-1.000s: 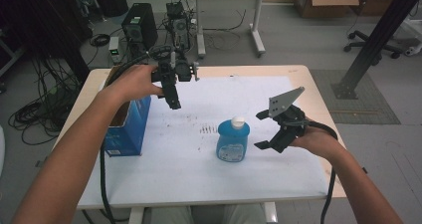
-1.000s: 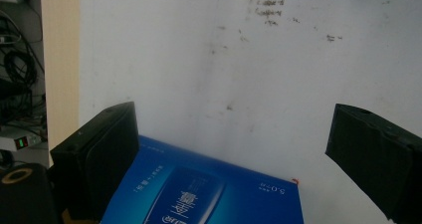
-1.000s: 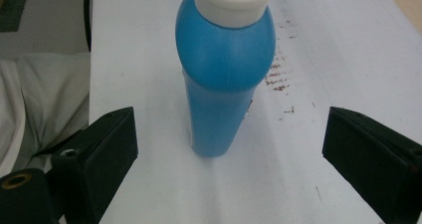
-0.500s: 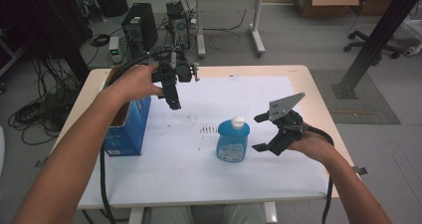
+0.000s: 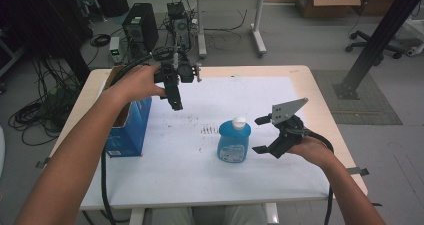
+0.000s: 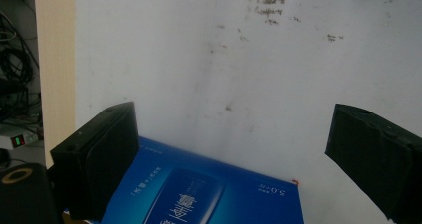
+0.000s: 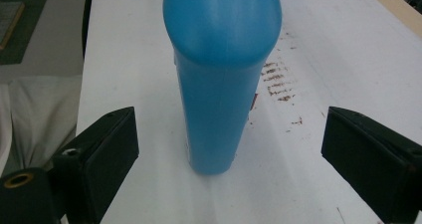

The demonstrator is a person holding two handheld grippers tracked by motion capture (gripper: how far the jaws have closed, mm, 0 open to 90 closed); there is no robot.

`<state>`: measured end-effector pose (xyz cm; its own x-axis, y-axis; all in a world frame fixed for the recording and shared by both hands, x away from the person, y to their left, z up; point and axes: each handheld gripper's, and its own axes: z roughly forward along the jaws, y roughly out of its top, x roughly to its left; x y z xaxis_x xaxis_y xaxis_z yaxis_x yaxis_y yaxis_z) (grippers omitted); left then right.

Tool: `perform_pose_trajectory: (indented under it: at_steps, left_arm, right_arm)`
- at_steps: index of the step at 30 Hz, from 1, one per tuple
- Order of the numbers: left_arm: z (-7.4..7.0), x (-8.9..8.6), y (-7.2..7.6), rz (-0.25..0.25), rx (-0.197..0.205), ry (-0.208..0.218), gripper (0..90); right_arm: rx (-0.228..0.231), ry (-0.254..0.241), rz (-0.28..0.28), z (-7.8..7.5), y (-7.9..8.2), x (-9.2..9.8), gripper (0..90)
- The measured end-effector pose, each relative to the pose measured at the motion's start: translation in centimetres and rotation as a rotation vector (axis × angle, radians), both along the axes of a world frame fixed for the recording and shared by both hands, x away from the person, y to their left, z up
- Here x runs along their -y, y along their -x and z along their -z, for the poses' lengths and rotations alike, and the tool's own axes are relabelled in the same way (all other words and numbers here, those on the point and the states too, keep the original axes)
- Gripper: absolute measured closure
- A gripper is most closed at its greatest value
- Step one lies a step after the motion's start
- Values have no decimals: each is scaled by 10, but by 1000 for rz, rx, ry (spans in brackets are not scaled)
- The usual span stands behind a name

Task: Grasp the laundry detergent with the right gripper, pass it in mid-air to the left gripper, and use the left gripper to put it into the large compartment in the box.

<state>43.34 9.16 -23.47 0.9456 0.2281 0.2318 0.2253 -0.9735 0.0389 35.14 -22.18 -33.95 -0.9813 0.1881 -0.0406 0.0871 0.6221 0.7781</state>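
Observation:
A blue bottle [image 5: 233,142] with a white cap stands upright on the white table cover, right of centre. My right gripper [image 5: 255,134] is open just to its right, with the jaws level with the bottle's body and a little apart from it. In the right gripper view the bottle [image 7: 221,79] stands between and just beyond the open jaws of the right gripper [image 7: 229,159]. My left gripper [image 5: 175,99] hangs above the table at the back left, beside an open blue box [image 5: 127,130]. In the left gripper view the left gripper [image 6: 234,159] is open over the box's printed side [image 6: 199,194] and holds nothing.
The white cover [image 5: 200,175] carries dark scuff marks [image 5: 209,130] left of the bottle. The table's wooden rim [image 5: 310,85] shows at the right and back. On the floor behind stand a computer tower [image 5: 138,30], cables and another desk.
My right gripper has crept slightly left and down toward the bottle. The left gripper and the box have hardly moved.

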Motion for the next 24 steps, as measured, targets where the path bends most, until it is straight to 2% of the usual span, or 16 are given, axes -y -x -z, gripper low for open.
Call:
perform_pose_trajectory:
  at_steps: [8,24]
  left_arm:
    - [0,1,0,-2,1,-3,69]
    - [3,2,-1,-3,-4,-1,69]
  right_arm:
    - [11,-36,4,5,1,2,74]
    - [-5,-72,29,20,2,7,72]
